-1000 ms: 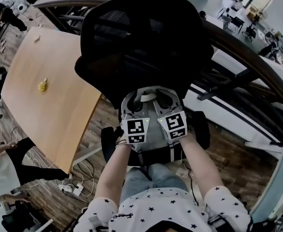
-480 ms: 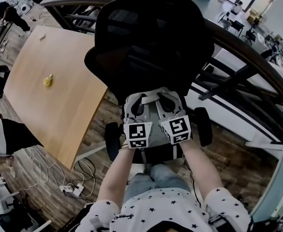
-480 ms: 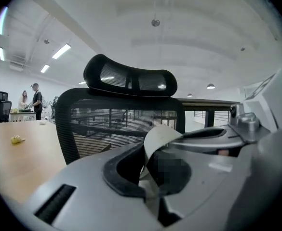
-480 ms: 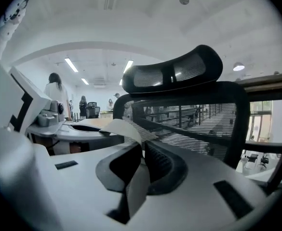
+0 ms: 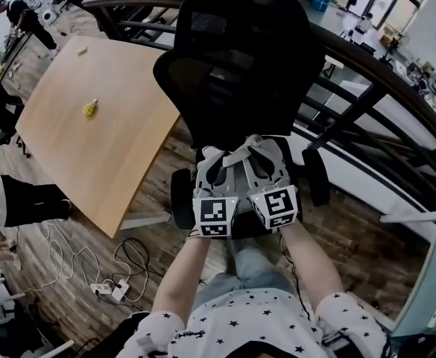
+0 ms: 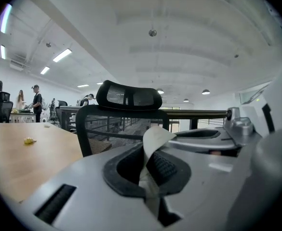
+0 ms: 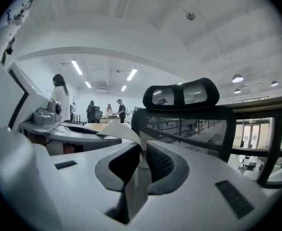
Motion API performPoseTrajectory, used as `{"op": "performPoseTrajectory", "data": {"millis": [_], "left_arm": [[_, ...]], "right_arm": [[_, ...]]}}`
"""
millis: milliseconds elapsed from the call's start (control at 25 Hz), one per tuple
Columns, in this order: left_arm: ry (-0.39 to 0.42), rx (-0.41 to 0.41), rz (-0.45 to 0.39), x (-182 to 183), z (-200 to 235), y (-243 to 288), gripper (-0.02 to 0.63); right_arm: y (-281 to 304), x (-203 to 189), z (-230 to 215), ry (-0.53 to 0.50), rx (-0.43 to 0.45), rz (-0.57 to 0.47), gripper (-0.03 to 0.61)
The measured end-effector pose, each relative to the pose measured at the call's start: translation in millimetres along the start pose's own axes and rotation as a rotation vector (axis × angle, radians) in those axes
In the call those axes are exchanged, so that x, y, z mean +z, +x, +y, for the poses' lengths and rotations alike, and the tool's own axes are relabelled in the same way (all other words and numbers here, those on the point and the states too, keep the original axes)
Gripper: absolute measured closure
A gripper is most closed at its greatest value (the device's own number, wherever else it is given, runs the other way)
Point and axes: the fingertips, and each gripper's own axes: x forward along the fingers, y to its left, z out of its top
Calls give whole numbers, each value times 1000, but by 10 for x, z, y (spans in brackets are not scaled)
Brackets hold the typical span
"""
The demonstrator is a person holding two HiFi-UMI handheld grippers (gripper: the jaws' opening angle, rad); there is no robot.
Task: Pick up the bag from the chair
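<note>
A pale strap of the bag (image 5: 244, 150) arches between my two grippers over the seat of the black mesh chair (image 5: 240, 73). My left gripper (image 5: 215, 171) is shut on the strap (image 6: 153, 143), which stands up in a fold between its pads. My right gripper (image 5: 266, 164) pinches the same pale strap (image 7: 131, 143), which runs down through its jaws. In the head view both grippers sit side by side just in front of the backrest. The bag's body is hidden under them. Straight ahead in both gripper views is the chair's backrest (image 6: 126, 126) (image 7: 189, 124).
A wooden table (image 5: 91, 148) with a small yellow object (image 5: 90, 109) stands left of the chair. A dark curved railing (image 5: 381, 80) runs behind and to the right. Cables and a power strip (image 5: 102, 289) lie on the wooden floor. People stand at the far left.
The chair, table and grippers have shifted rightward in the head view. Both grippers stay shut on the strap, and have come slightly lower in the frame, nearer my body.
</note>
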Motion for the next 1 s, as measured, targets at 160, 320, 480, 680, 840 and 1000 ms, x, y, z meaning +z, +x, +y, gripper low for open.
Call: {"op": "performPoseTrajectory", "data": {"millis": [160, 320, 480, 680, 840, 1000], "left_arm": [[0, -12, -20, 77, -46, -406, 601], [22, -42, -58, 150, -360, -925, 601], [38, -66, -98, 248, -664, -1480, 601], [25, -108, -145, 395, -937, -2109, 601], [25, -138, -175, 466, -1168, -2591, 601], [18, -150, -187, 465, -1334, -3056, 601]], "right_arm": [[-296, 142, 296, 36, -12, -41, 548], [-841, 250, 541, 46, -46, -84, 552], [-1411, 368, 823, 42, -74, -110, 557], [-2029, 511, 1199, 33, -113, -131, 565], [-2514, 571, 1488, 51, -139, -147, 566], [-2944, 582, 1814, 82, -135, -138, 569]]}}
